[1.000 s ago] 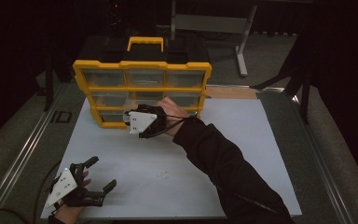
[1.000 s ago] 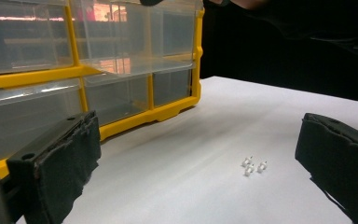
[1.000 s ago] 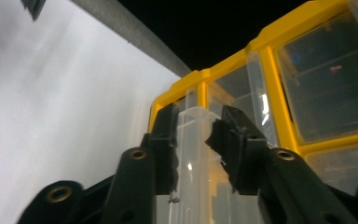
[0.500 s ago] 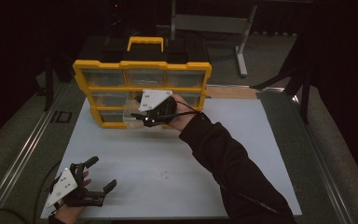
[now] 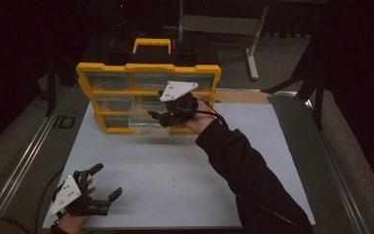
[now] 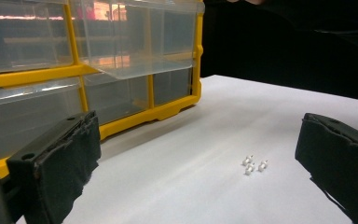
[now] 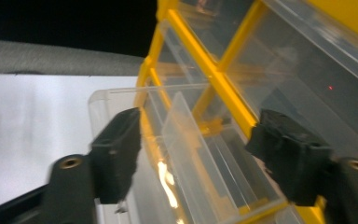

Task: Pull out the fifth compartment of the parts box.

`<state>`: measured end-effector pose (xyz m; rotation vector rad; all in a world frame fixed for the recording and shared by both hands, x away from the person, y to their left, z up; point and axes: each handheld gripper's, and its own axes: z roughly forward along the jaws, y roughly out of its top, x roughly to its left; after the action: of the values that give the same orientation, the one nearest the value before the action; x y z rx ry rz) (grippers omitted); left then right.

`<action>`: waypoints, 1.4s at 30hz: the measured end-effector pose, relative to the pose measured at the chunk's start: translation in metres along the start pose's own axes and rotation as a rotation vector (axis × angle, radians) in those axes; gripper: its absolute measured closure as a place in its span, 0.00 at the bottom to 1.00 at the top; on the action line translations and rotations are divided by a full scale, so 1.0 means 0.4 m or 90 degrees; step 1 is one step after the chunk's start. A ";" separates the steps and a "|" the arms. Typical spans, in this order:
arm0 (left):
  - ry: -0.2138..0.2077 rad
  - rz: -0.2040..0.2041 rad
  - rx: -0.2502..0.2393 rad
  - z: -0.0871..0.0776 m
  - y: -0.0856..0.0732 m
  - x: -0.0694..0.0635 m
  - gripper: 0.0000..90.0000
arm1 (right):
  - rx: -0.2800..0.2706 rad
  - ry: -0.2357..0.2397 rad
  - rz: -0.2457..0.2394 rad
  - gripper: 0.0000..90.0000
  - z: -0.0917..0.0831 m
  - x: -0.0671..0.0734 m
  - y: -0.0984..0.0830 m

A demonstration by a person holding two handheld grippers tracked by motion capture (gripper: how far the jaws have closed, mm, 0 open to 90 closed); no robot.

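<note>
The room is dim, nearly black beyond the pale table (image 5: 141,165) — light seems to fall from above. Warm glare streaks the clear drawer (image 7: 186,154) in the right gripper view, which is smeared by motion blur — the left gripper view stays sharper.

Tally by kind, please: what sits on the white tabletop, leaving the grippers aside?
Yellow plastic organiser cabinet with clear drawers: 1
Clear plastic drawer pulled out of it: 1
Small white pieces: 4, as far as I can tell
Total: 6
</note>
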<state>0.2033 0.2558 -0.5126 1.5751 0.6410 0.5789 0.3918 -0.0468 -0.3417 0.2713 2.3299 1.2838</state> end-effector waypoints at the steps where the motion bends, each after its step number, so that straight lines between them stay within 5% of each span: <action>1: 0.000 0.000 0.000 0.000 0.000 0.000 0.00 | -0.002 -0.005 0.007 0.30 -0.003 -0.003 -0.003; 13: 0.000 0.001 0.004 0.002 0.000 0.000 0.00 | -0.019 -0.021 0.105 0.22 -0.059 -0.041 -0.055; 27: 0.001 0.000 0.007 0.003 -0.001 0.000 0.00 | -0.047 -0.052 0.177 0.16 -0.143 -0.078 -0.128; 42: 0.003 0.004 0.008 0.003 -0.002 -0.001 0.00 | -0.087 -0.069 0.238 0.11 -0.217 -0.061 -0.240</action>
<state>0.2036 0.2547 -0.5133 1.5886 0.6443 0.5846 0.3755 -0.1732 -0.3751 0.7395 2.1536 1.5501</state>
